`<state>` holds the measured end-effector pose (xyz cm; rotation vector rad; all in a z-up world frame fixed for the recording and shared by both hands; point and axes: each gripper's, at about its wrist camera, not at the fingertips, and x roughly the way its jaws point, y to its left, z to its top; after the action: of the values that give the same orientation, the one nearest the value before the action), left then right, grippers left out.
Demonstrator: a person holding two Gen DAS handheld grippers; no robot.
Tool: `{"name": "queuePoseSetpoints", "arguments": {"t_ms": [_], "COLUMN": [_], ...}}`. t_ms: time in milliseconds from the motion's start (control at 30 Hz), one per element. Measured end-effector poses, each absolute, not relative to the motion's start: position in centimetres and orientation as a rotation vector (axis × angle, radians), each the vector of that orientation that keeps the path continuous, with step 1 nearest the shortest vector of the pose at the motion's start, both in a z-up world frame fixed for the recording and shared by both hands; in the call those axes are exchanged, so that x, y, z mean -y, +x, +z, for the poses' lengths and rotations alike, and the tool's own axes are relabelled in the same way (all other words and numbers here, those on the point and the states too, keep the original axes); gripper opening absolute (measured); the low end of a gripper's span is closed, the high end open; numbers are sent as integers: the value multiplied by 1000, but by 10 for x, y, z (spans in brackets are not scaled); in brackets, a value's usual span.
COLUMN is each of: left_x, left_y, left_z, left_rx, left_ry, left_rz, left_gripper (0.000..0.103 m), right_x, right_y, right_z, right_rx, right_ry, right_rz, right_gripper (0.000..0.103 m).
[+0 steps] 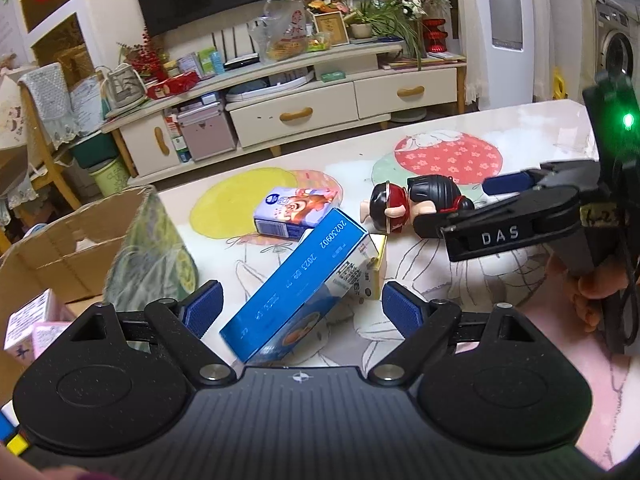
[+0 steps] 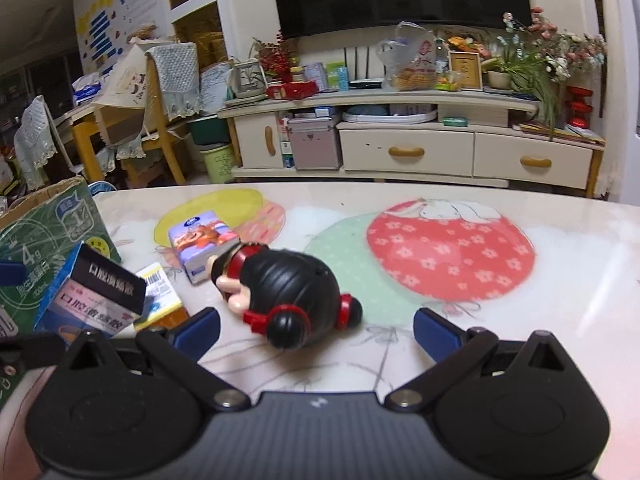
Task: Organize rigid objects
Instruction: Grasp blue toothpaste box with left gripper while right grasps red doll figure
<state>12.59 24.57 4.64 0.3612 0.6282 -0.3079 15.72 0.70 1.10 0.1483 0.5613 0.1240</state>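
Nearest us, our left gripper [image 1: 301,312] has its fingers apart around the tilted blue box [image 1: 298,288], not clamped. At three o'clock our right gripper [image 2: 316,330] spreads wide before the doll [image 2: 286,294] lying on the table [image 2: 560,240]. Farther, at twelve, lies a small carton [image 1: 292,212]. The cardboard box [image 1: 68,248] at nine holds some items; we judge sorting partly done, at least three pieces left.

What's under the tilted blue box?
The blue box leans on a yellow-edged box, mostly covered; only its barcode end shows. Anything else beneath is hidden.
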Motion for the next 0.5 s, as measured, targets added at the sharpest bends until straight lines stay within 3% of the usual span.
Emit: {"name": "queuePoseSetpoints", "arguments": {"t_ms": [300,400,500], "left_x": [-248,-249,-250], "left_y": [147,155,157], "left_z": [34,30,31], "left_rx": [-636,-659,-657], "left_ry": [356,330,318], "left_rz": [-318,-313,-316], "left_gripper": [102,86,83], "right_x": [-10,-9,-9], "right_y": [174,177,182], "right_z": [9,9,9], "right_rx": [-574,-568,-573], "right_ry": [126,127,127], "right_rz": [183,194,200], "right_gripper": [102,102,102]}}
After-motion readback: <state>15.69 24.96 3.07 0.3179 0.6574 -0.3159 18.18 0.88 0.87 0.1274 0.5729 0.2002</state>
